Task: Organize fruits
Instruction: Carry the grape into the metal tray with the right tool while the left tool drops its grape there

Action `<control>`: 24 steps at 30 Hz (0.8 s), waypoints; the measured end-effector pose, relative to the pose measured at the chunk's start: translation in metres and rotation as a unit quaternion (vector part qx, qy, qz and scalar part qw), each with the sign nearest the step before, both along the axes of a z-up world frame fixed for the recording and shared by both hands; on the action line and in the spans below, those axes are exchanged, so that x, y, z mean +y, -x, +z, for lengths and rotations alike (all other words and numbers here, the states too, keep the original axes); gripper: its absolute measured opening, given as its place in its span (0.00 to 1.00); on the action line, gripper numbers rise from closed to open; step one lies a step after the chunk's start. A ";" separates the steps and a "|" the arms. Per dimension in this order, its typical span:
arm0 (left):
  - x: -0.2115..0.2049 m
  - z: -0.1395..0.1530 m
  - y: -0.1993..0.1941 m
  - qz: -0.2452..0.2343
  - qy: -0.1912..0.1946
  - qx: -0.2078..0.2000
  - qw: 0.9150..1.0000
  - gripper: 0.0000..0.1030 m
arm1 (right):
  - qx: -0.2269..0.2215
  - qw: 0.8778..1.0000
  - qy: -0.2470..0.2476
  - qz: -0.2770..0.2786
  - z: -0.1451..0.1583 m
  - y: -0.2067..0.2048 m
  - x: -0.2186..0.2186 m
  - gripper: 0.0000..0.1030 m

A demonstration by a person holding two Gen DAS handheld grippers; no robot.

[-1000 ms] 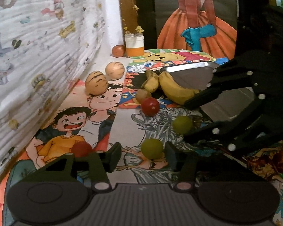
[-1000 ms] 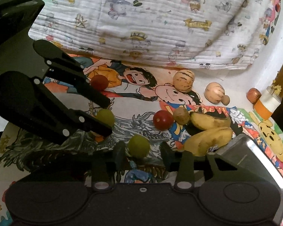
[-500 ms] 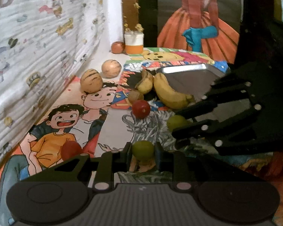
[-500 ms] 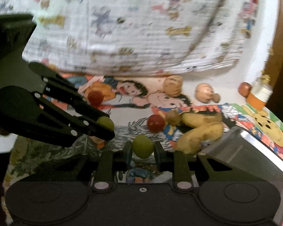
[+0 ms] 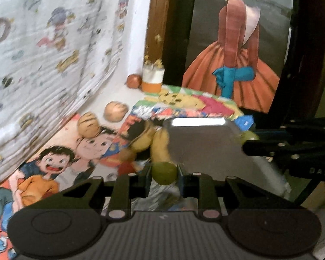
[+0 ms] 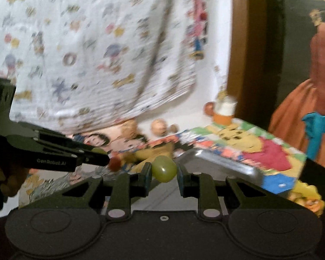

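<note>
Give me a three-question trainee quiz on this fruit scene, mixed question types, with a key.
1. True or false: the left gripper is shut on a green fruit.
2. What does the right gripper hold? A) a banana B) a green fruit C) a red fruit D) nothing
3. Fill in: the bananas lie against the near-left edge of the metal ____.

Key
1. True; its pads press on the fruit.
2. B
3. tray
</note>
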State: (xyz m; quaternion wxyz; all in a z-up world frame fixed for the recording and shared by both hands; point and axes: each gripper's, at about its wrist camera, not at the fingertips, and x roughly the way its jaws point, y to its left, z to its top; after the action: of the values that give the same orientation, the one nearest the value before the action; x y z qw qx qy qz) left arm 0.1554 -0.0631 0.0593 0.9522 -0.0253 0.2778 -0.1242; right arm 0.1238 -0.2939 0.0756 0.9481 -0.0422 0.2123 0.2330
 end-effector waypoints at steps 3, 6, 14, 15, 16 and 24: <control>-0.017 0.013 -0.003 -0.005 0.007 -0.013 1.000 0.27 | -0.016 1.000 -0.002 -0.015 0.026 0.000 -0.021 0.26; -0.033 0.025 -0.012 -0.008 0.011 -0.021 1.000 0.27 | -0.027 0.999 -0.012 -0.027 0.049 -0.008 -0.036 0.26; -0.055 0.035 -0.062 0.005 0.029 -0.015 0.999 0.27 | 0.008 0.999 -0.010 -0.050 0.043 -0.080 -0.049 0.26; -0.056 0.033 -0.073 0.007 0.028 -0.010 1.000 0.27 | 0.015 0.998 -0.009 -0.053 0.035 -0.092 -0.049 0.26; -0.058 0.030 -0.081 0.008 0.027 -0.006 1.000 0.27 | 0.022 0.998 -0.008 -0.055 0.028 -0.101 -0.048 0.26; -0.069 -0.005 -0.157 0.002 0.014 0.039 0.999 0.27 | 0.083 0.994 -0.009 -0.066 -0.045 -0.172 -0.041 0.26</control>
State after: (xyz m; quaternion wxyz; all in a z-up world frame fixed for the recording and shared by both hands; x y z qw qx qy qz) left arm 0.3125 -0.1323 0.0543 0.9406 -0.0443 0.3127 -0.1250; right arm 0.2958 -0.3349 0.0310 0.9408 0.0002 0.2908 0.1741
